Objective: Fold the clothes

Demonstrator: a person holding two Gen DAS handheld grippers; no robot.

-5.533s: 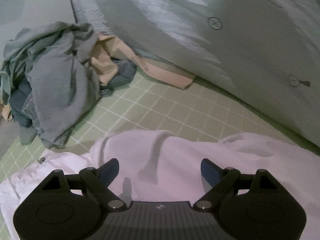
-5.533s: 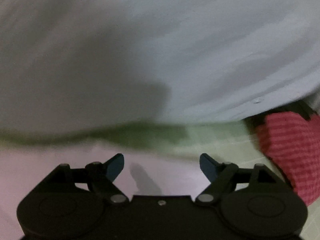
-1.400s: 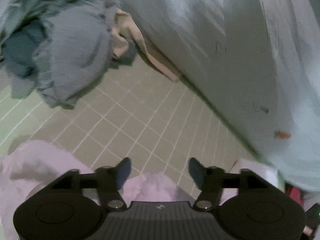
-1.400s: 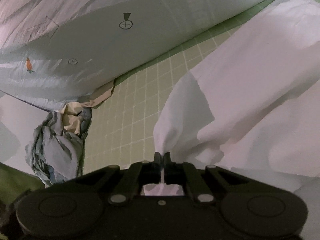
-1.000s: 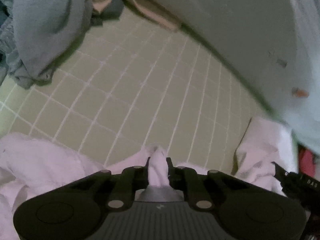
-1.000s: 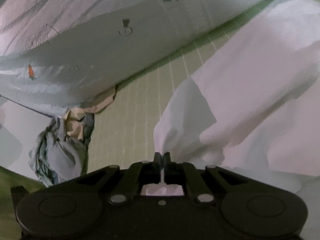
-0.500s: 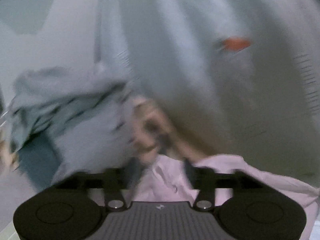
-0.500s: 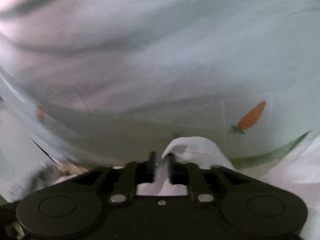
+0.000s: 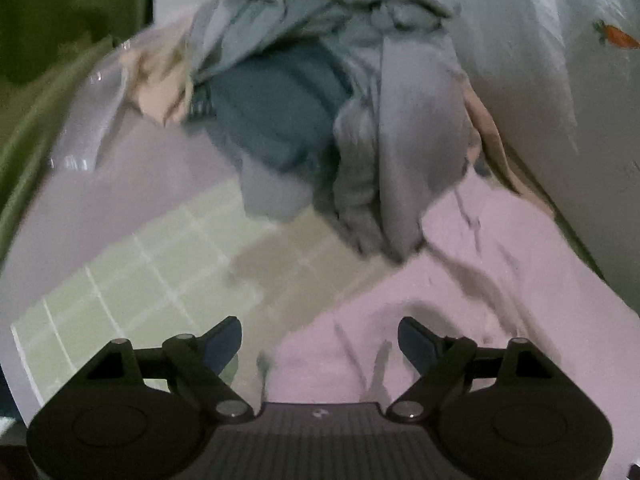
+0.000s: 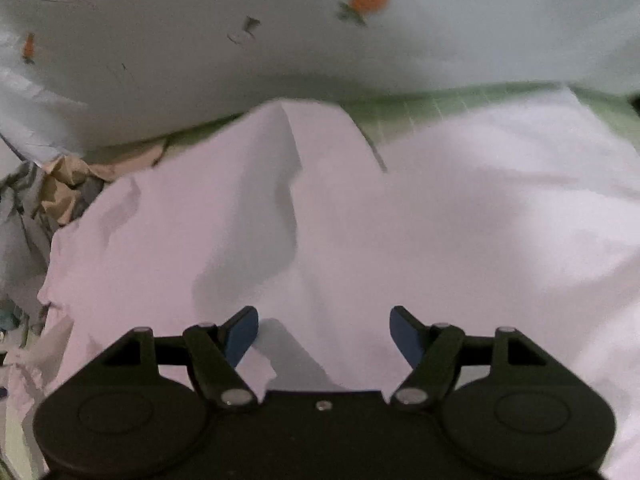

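Observation:
A white garment (image 10: pixel 420 216) lies spread and rumpled on the green grid mat (image 10: pixel 452 106). It also shows in the left wrist view (image 9: pixel 500 280), reaching up to the clothes pile. My right gripper (image 10: pixel 324 334) is open and empty just above the white cloth. My left gripper (image 9: pixel 320 340) is open and empty over the garment's left edge, where cloth meets mat (image 9: pixel 132 292). A raised fold (image 10: pixel 292 152) stands up in the middle of the garment.
A pile of grey, blue and beige clothes (image 9: pixel 340 120) sits ahead of the left gripper, and at the left of the right wrist view (image 10: pixel 60 188). A pale carrot-print quilt (image 10: pixel 280 32) runs along the far side of the mat.
Both grippers were shut on pinches of the white garment a second ago; now both are open and the cloth lies loose on the mat. Both views have swung toward the clothes pile.

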